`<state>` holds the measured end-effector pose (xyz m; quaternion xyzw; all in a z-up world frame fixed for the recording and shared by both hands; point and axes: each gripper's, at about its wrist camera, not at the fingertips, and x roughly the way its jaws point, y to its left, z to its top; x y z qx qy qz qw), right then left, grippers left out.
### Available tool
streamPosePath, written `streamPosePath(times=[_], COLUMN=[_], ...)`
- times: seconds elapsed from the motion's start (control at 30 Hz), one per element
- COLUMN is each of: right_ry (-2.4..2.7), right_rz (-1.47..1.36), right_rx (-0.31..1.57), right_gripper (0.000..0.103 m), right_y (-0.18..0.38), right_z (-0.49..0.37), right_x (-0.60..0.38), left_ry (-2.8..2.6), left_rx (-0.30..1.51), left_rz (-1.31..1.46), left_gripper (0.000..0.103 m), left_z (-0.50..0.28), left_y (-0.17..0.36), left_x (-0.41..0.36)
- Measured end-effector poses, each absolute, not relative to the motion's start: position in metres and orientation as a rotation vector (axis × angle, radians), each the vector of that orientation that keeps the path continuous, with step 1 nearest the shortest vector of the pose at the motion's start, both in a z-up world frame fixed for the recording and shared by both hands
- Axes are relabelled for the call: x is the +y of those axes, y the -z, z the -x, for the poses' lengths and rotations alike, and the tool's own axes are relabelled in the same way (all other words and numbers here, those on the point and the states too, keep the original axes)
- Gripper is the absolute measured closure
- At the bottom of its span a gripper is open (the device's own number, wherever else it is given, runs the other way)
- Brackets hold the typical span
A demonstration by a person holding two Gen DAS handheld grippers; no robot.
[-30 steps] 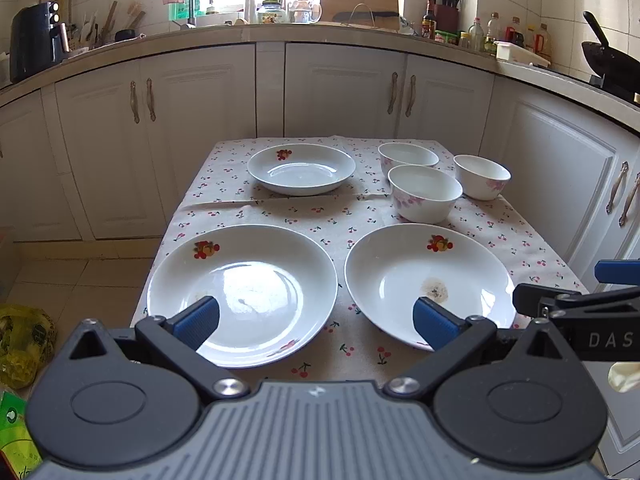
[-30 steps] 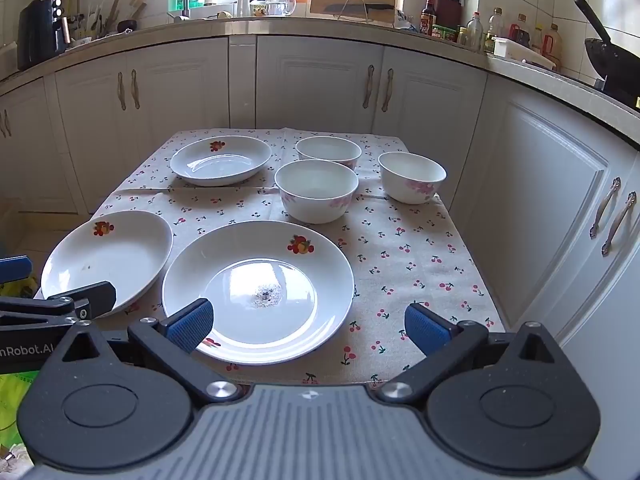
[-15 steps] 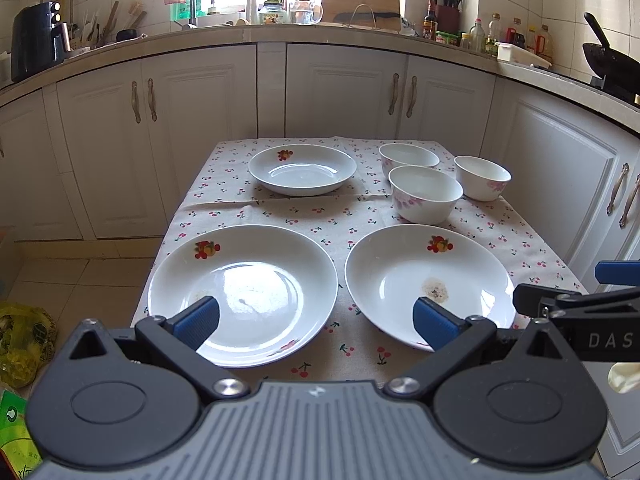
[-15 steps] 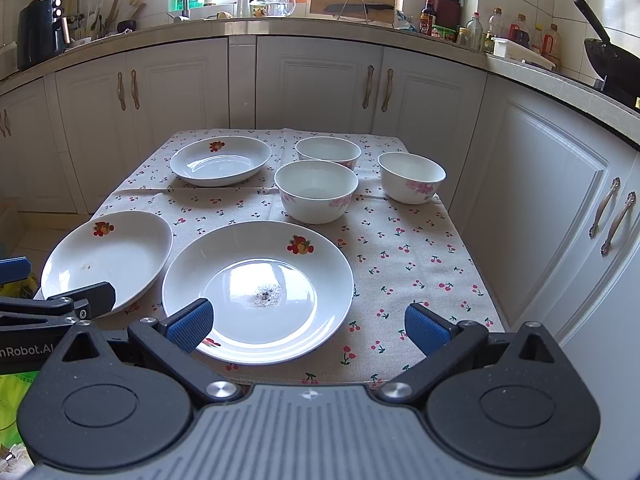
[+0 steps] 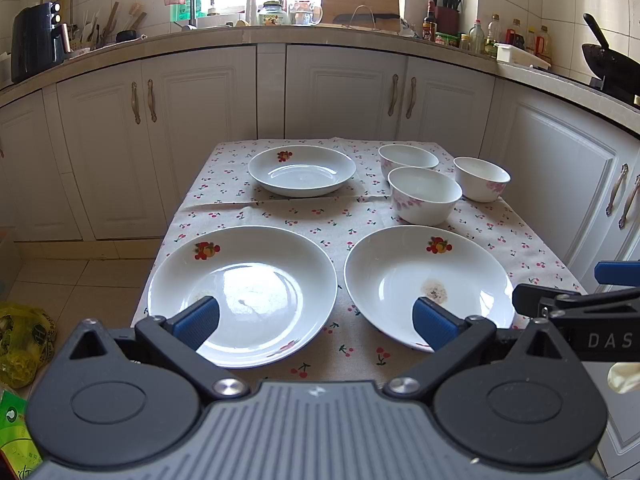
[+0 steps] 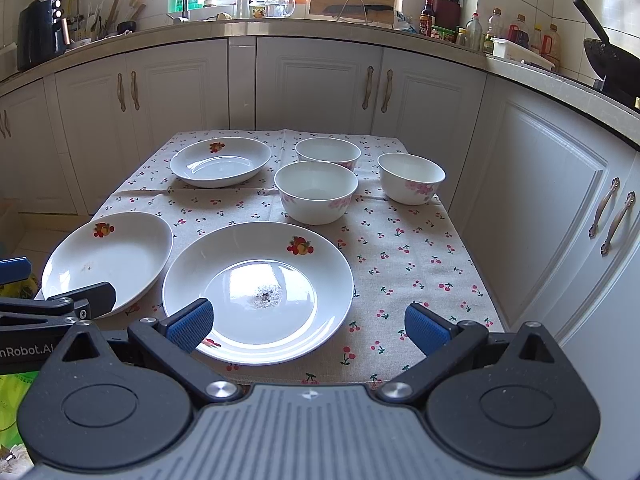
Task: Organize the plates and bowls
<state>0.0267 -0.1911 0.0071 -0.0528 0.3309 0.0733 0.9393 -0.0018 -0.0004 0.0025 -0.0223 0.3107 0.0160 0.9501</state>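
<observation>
Both grippers are wide open and hold nothing: the left gripper (image 5: 316,322) hangs over the near edge of the table (image 5: 520,236), and the right gripper (image 6: 306,326) hangs beside it. Two big plates sit side by side at the front, the left plate (image 5: 256,276) clean and the right plate (image 5: 404,280) with a small brown spot in it. At the back sit a smaller plate (image 5: 302,170) and three bowls (image 5: 424,196) close together on the cherry cloth (image 5: 312,216).
</observation>
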Motion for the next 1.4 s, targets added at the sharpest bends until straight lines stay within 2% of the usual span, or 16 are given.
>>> streamPosePath(times=[1.4], right_ry=[-0.168], right_rz=[0.130], right_rx=[0.670], right_gripper=[0.000], right_y=[-0.010], right_z=[-0.036], right_x=[-0.190], left_ry=[0.034], left_rx=[0.609], left_rz=[0.054], left_gripper=[0.001], left_z=[-0.006], left_y=[-0.002], left_x=[0.002])
